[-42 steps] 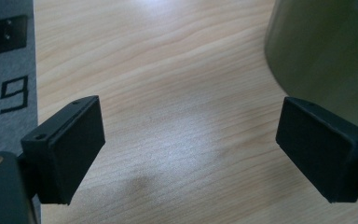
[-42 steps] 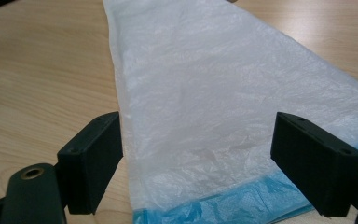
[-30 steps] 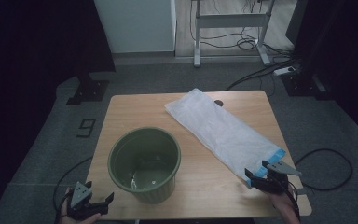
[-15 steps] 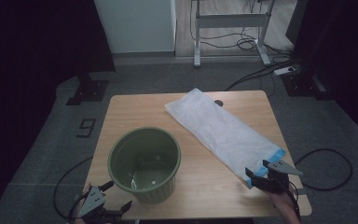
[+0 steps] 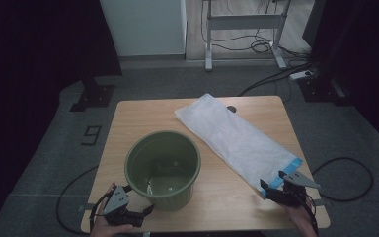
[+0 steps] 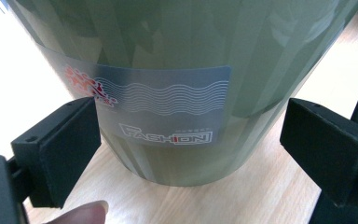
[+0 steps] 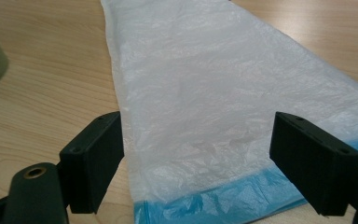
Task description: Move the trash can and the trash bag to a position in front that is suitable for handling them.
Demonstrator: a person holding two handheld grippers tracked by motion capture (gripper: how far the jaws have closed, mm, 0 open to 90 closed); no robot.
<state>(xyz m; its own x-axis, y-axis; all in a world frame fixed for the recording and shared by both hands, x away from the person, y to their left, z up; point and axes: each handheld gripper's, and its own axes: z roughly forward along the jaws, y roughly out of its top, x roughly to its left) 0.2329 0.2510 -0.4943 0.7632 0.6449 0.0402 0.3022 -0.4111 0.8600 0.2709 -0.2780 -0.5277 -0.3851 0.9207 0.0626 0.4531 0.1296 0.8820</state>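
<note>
A green plastic bin [image 5: 163,168] stands upright on the wooden table [image 5: 128,118], near its front left. My left gripper [image 5: 145,211] is open at the bin's near side, low by the base; in the left gripper view the bin [image 6: 177,84] with its "FASHION" label fills the space ahead of my left gripper [image 6: 186,144], jaws apart on either side and not touching. A white plastic bag [image 5: 234,138] with a blue end lies flat, running diagonally across the table's right half. My right gripper [image 5: 272,183] is open at that blue end; the bag [image 7: 214,102] lies between its spread jaws [image 7: 196,163].
A small dark disc [image 5: 232,109] lies at the bag's far end. Cables [image 5: 345,168] run over the grey floor on the right and back. A white cabinet [image 5: 143,24] and a metal frame leg [image 5: 209,34] stand behind the table.
My left gripper has moved right and forward from off the table's front-left corner up to the base of the bin. The right gripper has stayed at the bag's blue end.
</note>
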